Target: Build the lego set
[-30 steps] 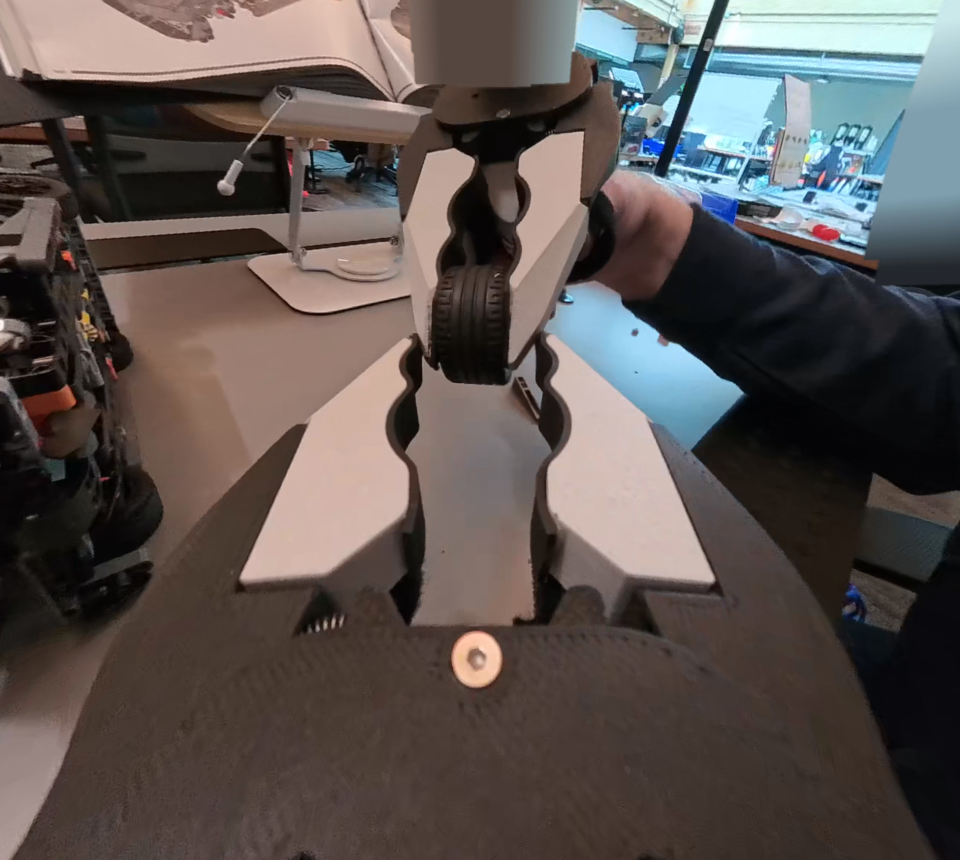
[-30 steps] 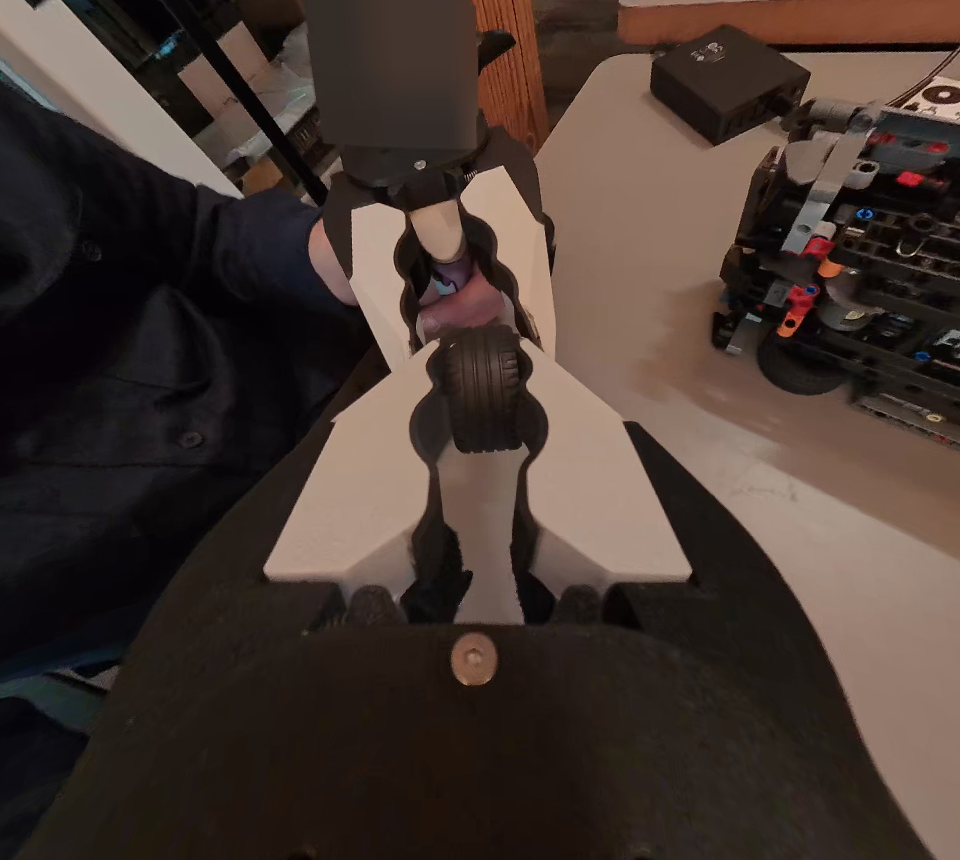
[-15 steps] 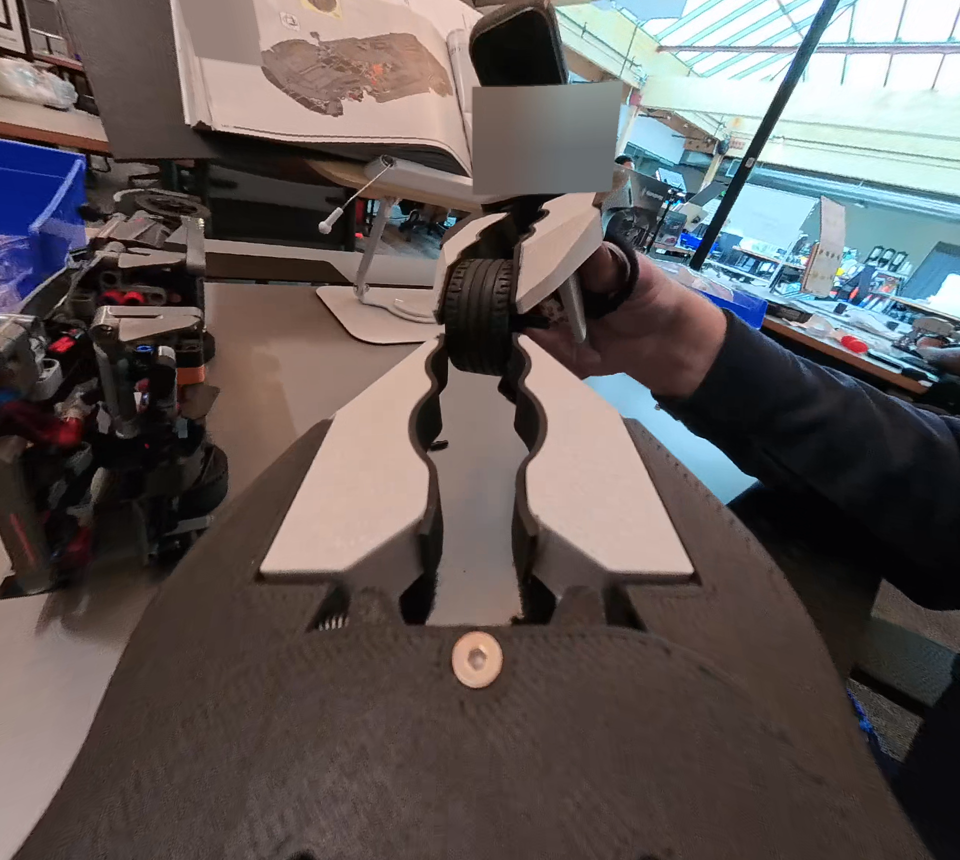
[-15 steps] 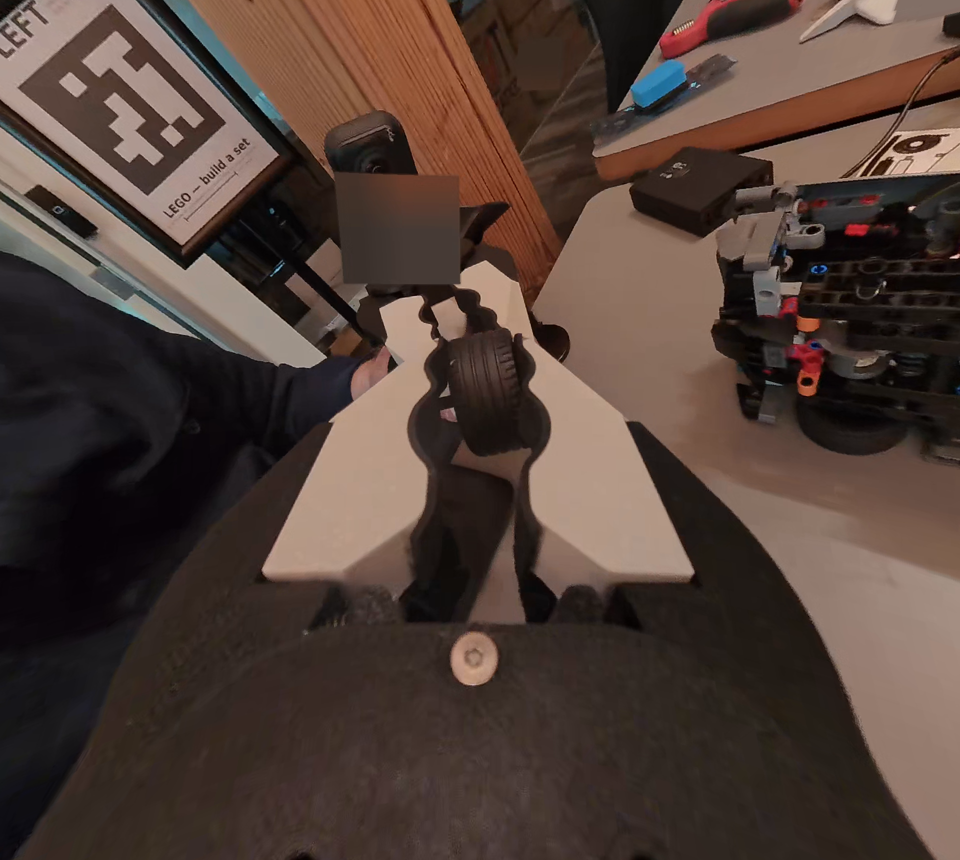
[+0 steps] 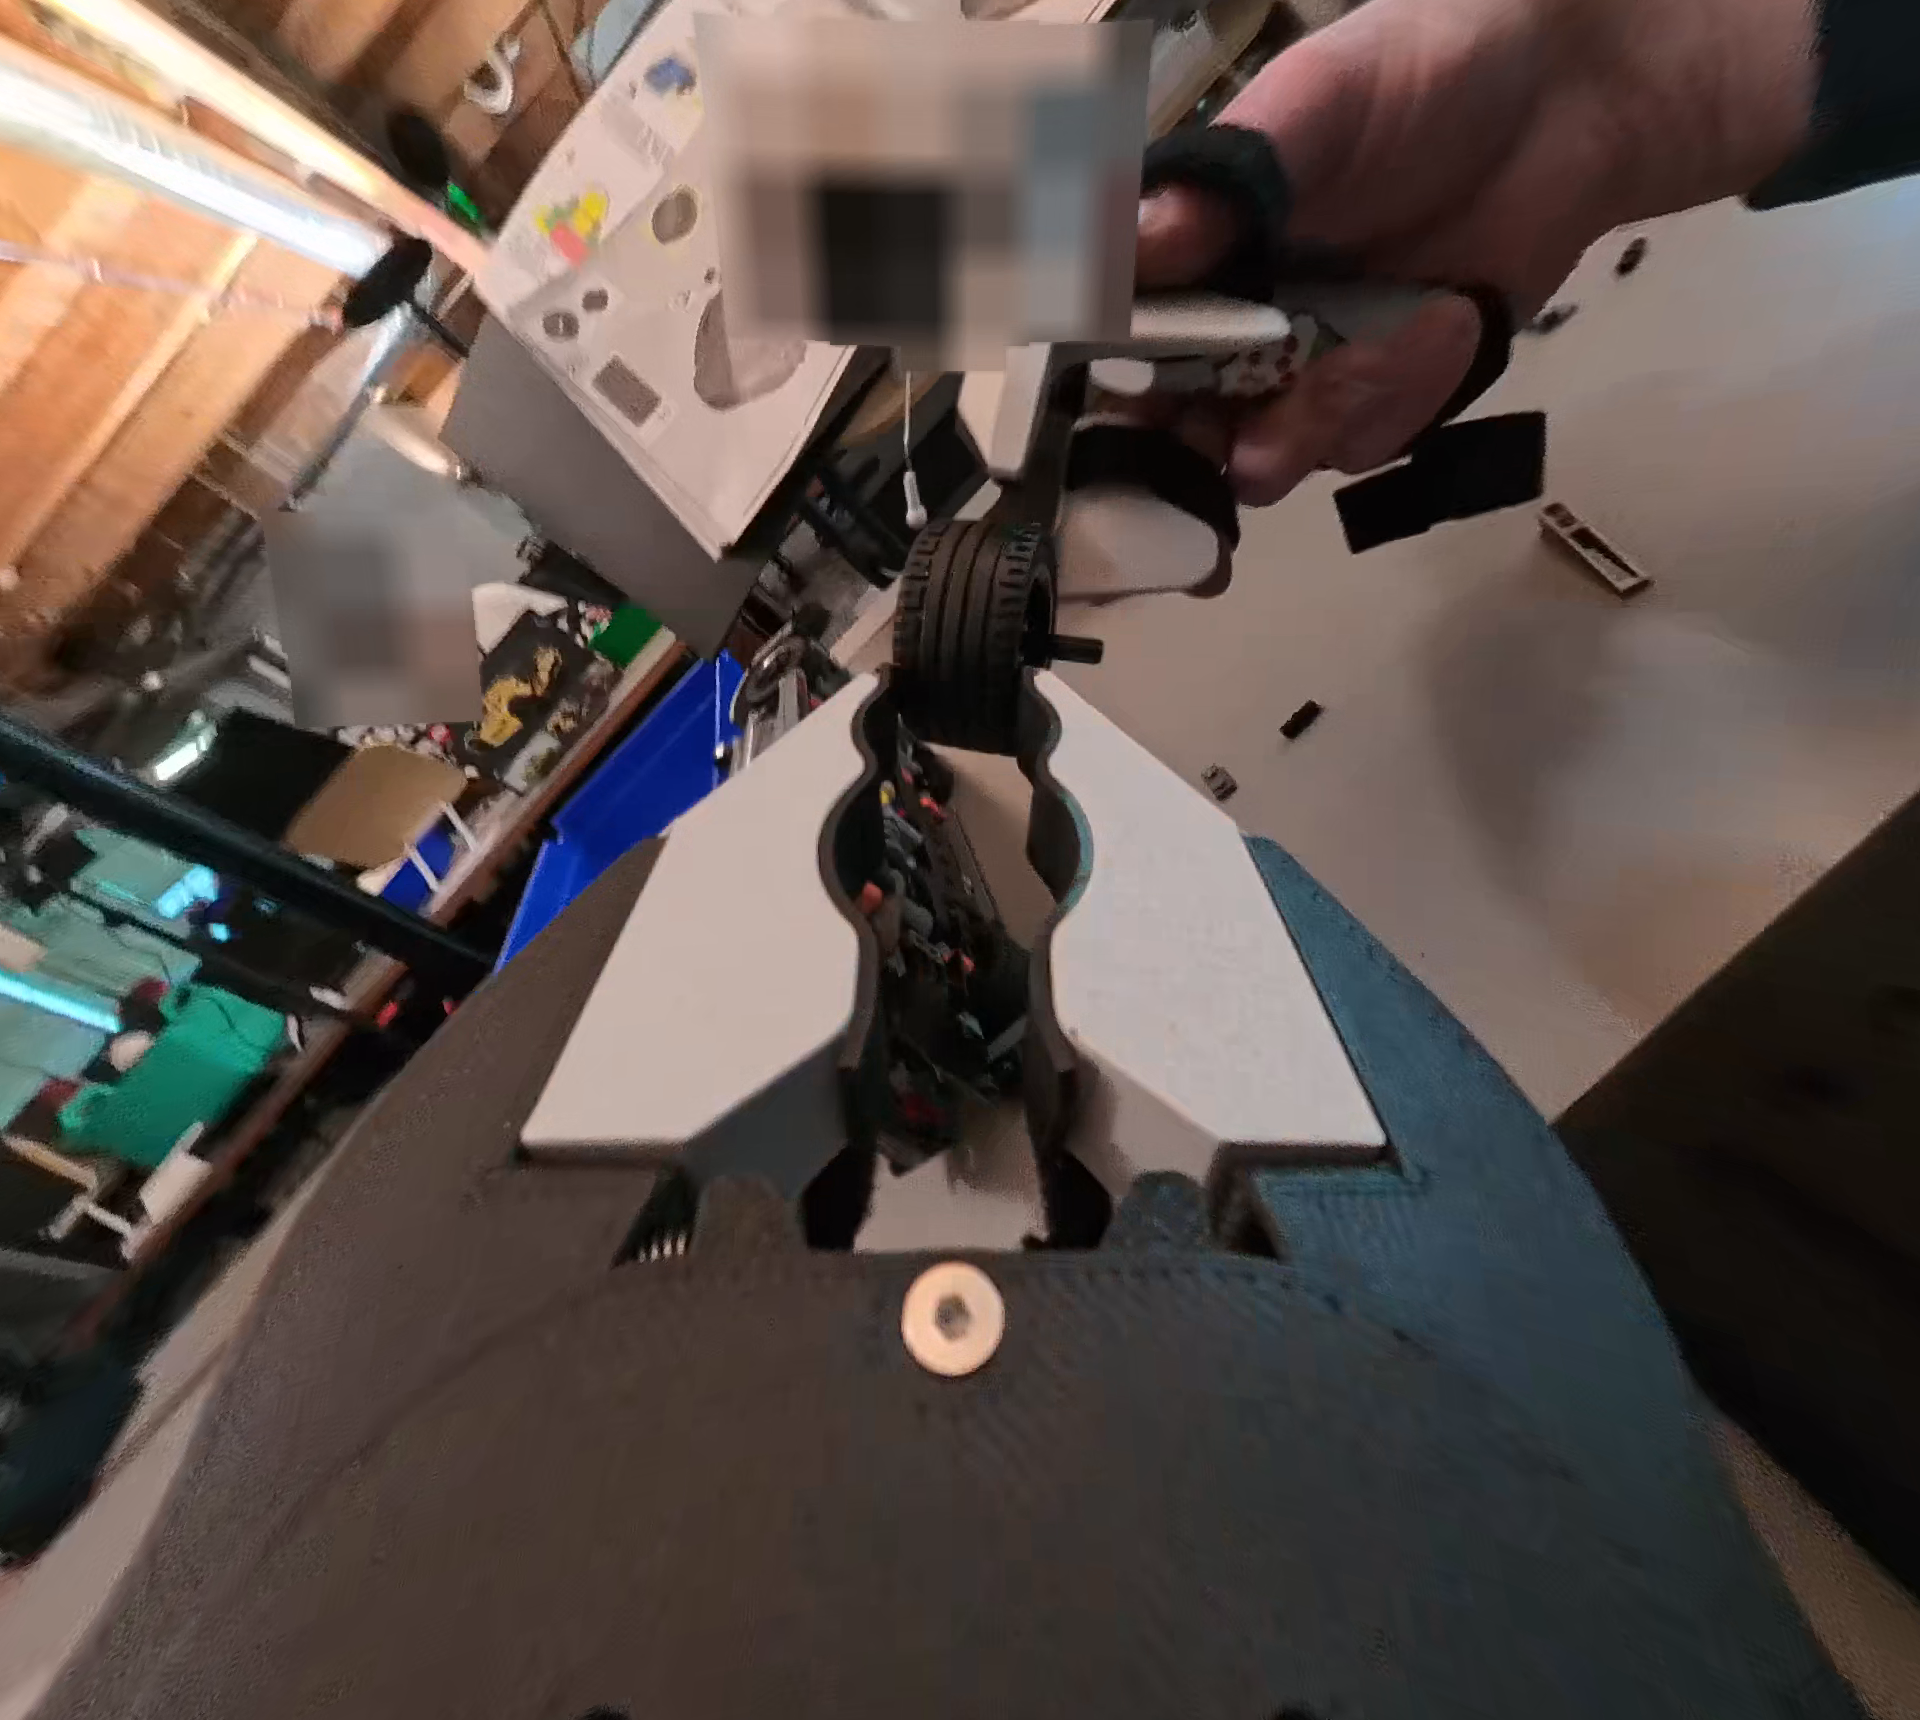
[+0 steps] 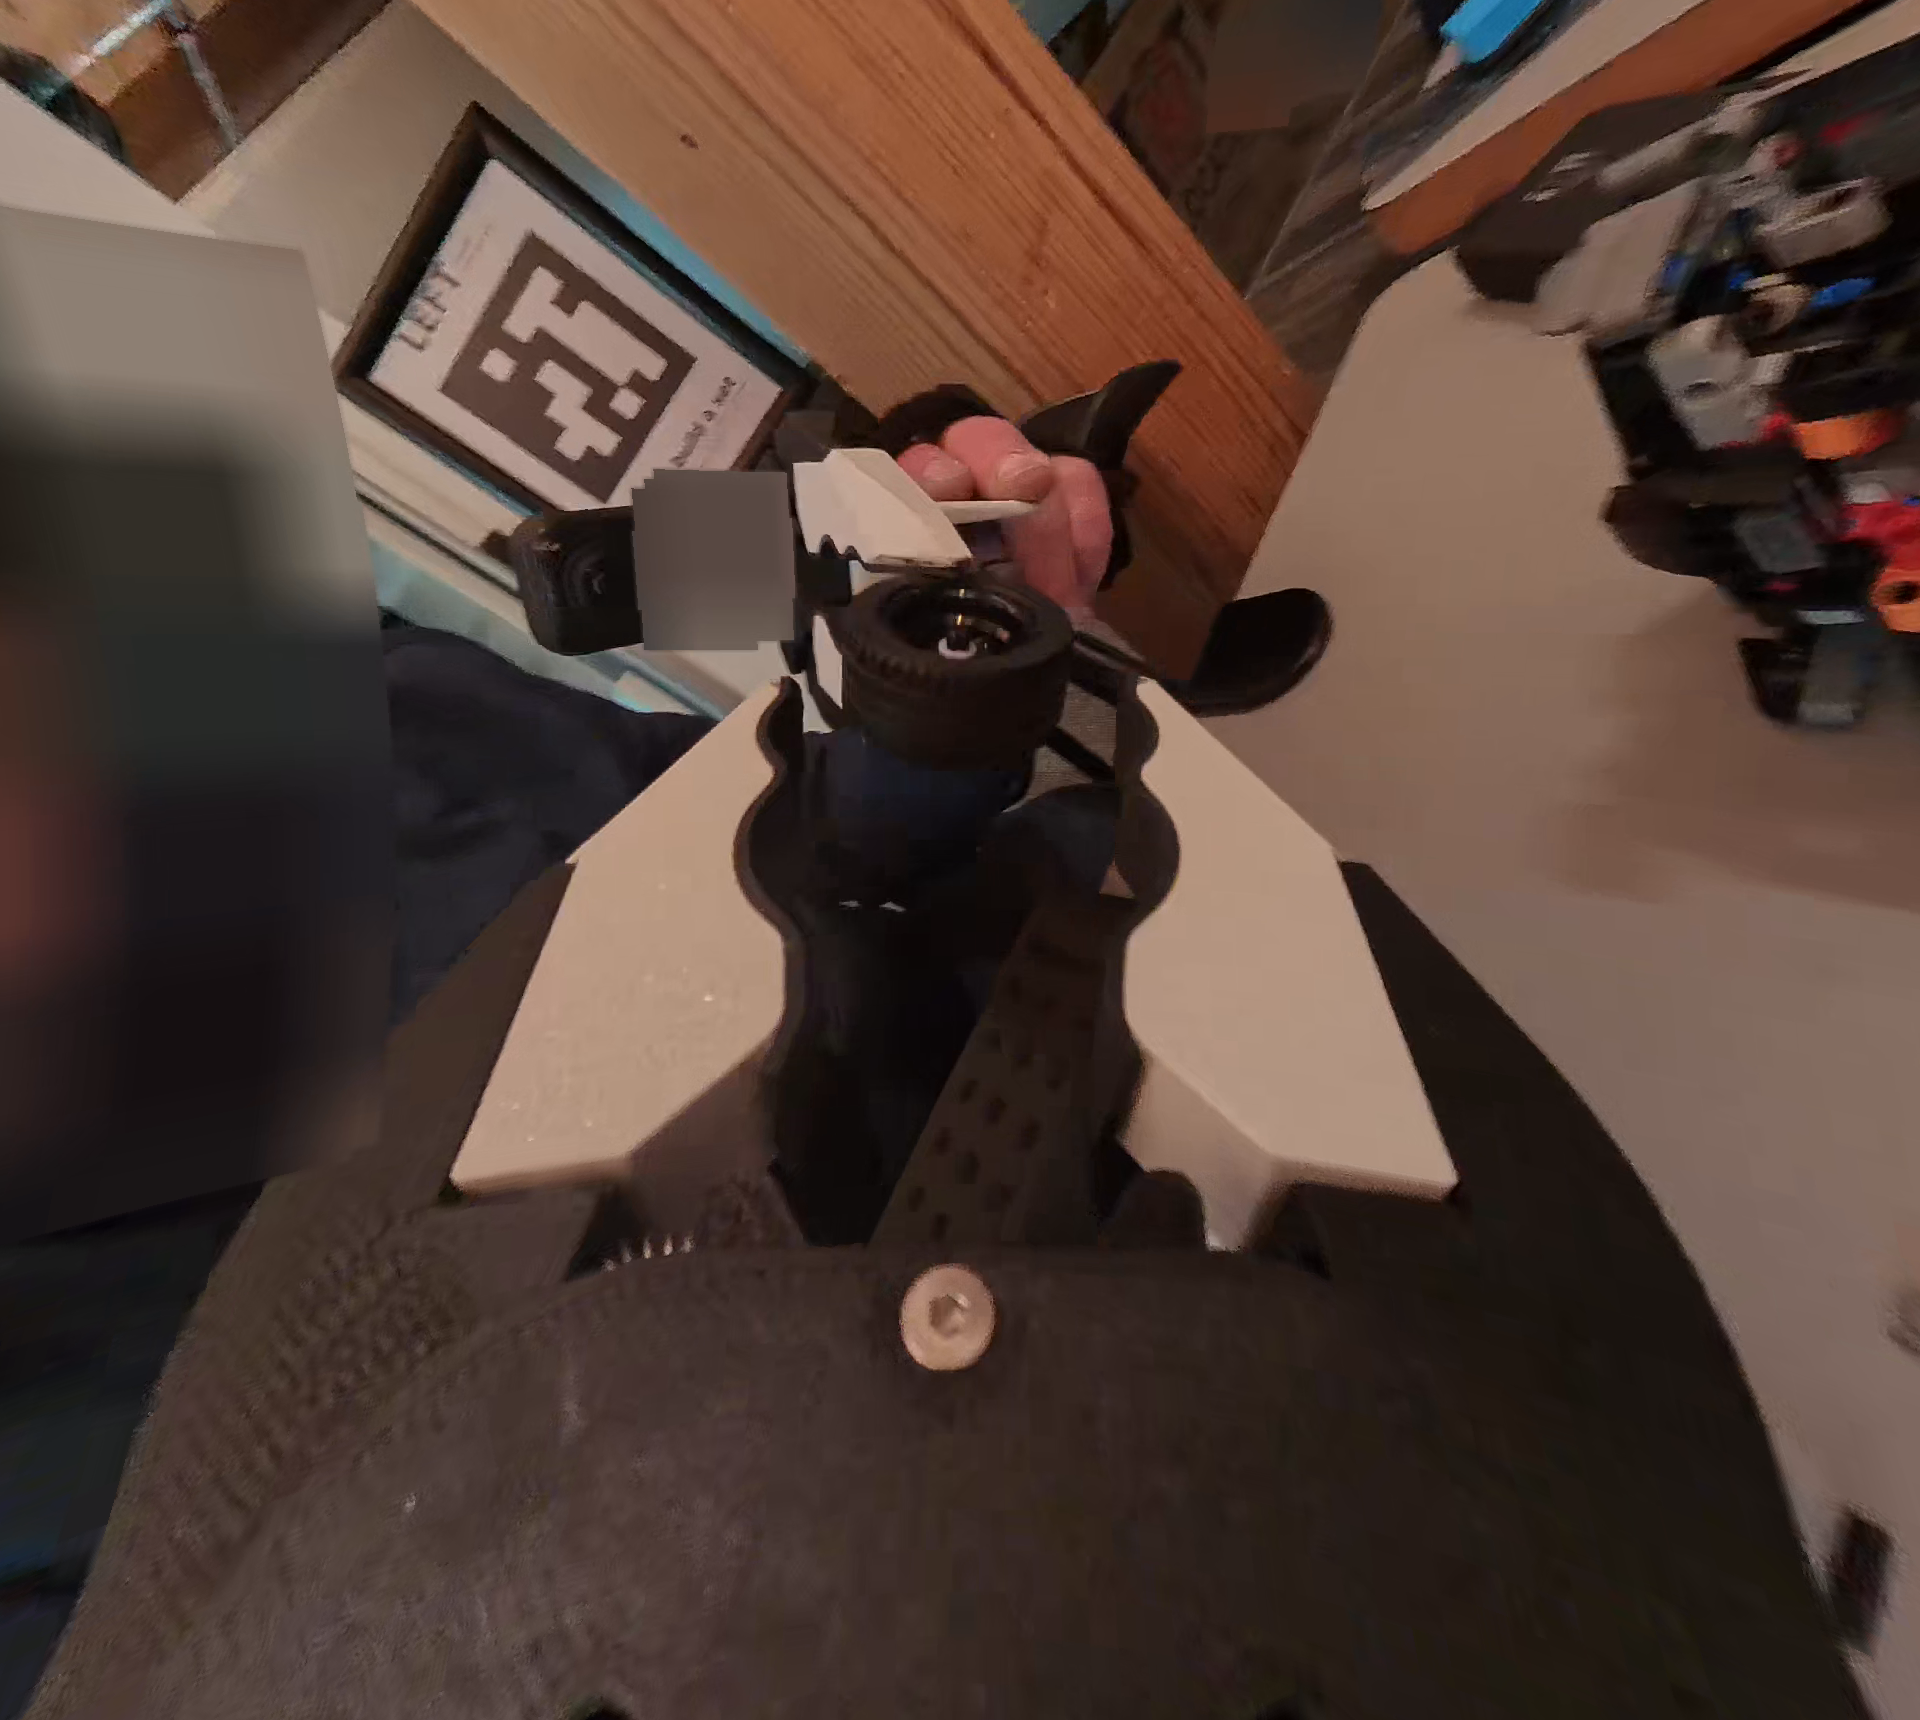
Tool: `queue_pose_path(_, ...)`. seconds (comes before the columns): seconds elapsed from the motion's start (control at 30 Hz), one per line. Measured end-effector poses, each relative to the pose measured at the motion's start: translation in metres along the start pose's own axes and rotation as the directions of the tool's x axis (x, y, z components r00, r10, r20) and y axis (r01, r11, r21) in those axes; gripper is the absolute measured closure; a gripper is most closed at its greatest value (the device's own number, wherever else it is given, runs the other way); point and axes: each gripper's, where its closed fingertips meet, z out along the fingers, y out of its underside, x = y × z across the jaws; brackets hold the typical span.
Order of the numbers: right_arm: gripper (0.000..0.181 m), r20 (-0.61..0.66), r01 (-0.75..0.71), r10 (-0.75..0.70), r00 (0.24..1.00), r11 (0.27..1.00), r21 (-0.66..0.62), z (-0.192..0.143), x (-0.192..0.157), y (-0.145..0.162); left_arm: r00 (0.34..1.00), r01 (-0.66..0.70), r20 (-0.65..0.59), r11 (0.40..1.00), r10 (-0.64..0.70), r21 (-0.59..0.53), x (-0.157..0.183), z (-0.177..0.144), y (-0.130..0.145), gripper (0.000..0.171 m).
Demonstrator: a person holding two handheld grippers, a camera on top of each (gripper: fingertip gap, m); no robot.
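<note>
A black rubber tyre on a wheel (image 5: 971,631) sits at the tips of my left gripper (image 5: 961,704), which is shut on its tread. A short black axle pin (image 5: 1075,647) sticks out of its right side. In the right wrist view the same wheel (image 6: 951,673) stands between the wide-apart fingers of my right gripper (image 6: 956,714), with a gap on each side, so the right gripper is open. The left gripper's white finger (image 6: 883,496) lies over the wheel there. The part-built car model (image 6: 1766,444) stands blurred on the table at the right.
An open instruction book (image 5: 727,299) rests on a stand behind the wheel. A blue bin (image 5: 644,797) is at the left. Small loose pieces (image 5: 1590,540) lie on the pale table (image 5: 1558,787). A framed marker sign (image 6: 566,361) leans on a wooden post (image 6: 883,112). Only a small space, under 4 cm, lies between the two pairs of fingers.
The wheel passed from right to left: my left gripper shut on the tyre, then my right gripper opened and let go. Both grippers have rolled and lifted.
</note>
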Motion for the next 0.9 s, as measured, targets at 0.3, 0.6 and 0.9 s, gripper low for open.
queue_pose_path(0.3, 0.139, -0.083, 0.179, -0.18, 0.98, 0.984, -0.017, 0.008, -0.001, -0.011, 0.987, -0.156, -0.032, 0.987, 0.155, -0.044, 0.001, 0.001, -0.004, 0.152)
queue_pose_path(0.6, 0.139, -0.442, 0.458, -0.385, 0.81, 0.886, 0.069, -0.023, 0.056, -0.08, 0.982, 0.17, -0.055, 0.973, -0.181, -0.156, -0.044, 0.021, 0.028, 0.121)
queue_pose_path(0.9, 0.138, -0.509, 0.525, -0.452, 0.732, 0.851, -0.002, -0.014, 0.104, -0.1, 0.988, 0.081, -0.105, 0.955, -0.115, -0.286, -0.054, 0.06, 0.069, 0.103)
